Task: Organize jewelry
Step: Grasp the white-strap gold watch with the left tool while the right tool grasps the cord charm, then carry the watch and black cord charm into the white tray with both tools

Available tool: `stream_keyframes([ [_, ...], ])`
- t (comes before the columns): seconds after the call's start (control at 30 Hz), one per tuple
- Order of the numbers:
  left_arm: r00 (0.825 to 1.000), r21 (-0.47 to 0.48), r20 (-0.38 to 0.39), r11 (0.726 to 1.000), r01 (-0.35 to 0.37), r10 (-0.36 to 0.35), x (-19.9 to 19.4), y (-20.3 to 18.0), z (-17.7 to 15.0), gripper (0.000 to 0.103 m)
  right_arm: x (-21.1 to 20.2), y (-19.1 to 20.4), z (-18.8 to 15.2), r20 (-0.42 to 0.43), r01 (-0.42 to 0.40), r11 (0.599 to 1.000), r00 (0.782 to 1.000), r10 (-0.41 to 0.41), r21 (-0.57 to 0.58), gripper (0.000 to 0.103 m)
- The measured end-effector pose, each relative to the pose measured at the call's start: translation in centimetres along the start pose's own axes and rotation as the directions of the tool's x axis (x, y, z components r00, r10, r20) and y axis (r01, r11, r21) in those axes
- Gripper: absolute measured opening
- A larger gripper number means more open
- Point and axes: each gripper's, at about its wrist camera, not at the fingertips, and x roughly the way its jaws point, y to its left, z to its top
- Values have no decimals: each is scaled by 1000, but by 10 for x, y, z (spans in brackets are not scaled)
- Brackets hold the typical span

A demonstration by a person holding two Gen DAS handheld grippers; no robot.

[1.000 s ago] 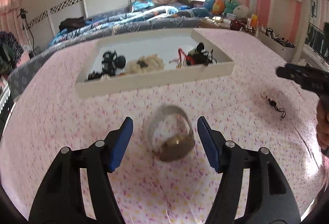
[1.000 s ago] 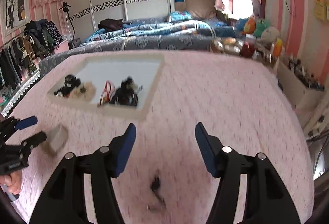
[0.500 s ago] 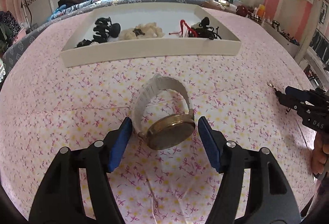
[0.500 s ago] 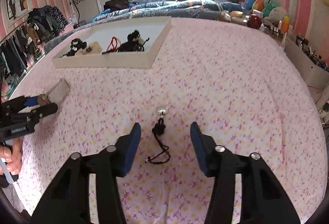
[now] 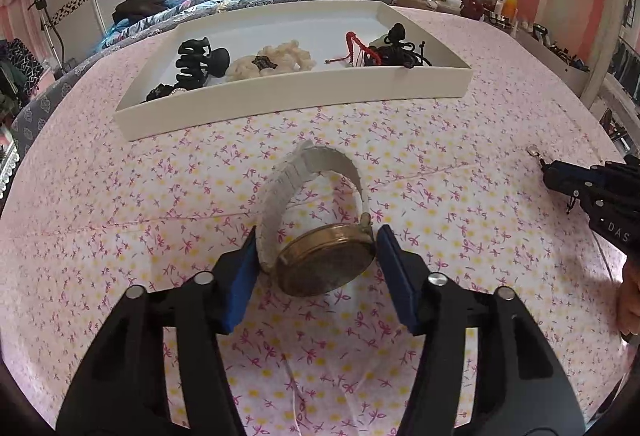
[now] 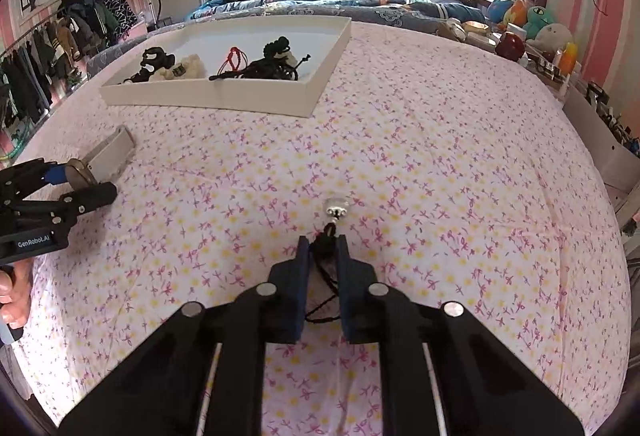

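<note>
A gold-faced watch (image 5: 326,264) with a white band lies on the pink flowered cloth. My left gripper (image 5: 316,248) has closed in on it, with both blue pads touching its sides. In the right wrist view the same watch (image 6: 102,157) sits at the tips of the left gripper (image 6: 70,181). My right gripper (image 6: 323,246) is nearly shut around a black cord necklace (image 6: 326,242) whose silver pendant (image 6: 336,211) lies just ahead. A white tray (image 5: 440,83) holds a black hair claw (image 5: 198,61), a cream scrunchie (image 5: 276,61) and red and black cords (image 5: 380,49).
The tray (image 6: 320,83) lies at the far side of the cloth-covered table. A bed with blue bedding (image 6: 340,1) stands behind it. A shelf with toys and bottles (image 6: 532,35) runs along the right edge. Clothes hang on a rack (image 6: 40,47) at the left.
My left gripper moved forward and closed onto the watch. My right gripper moved down to the black cord necklace and its fingers closed in around it.
</note>
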Motion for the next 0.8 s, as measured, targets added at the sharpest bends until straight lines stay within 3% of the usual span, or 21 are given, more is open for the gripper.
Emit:
stream_keyframes([
  [0.4,1000,24,0,1000,-17,17,0,-5,1,49,0,-1,0,-1,-10,1000,1000,10,10,11],
  [0.8,1000,-6,7,1000,24,-24,-2,3,0,47,-1,3,0,3,18,1000,1000,-18,-14,10],
])
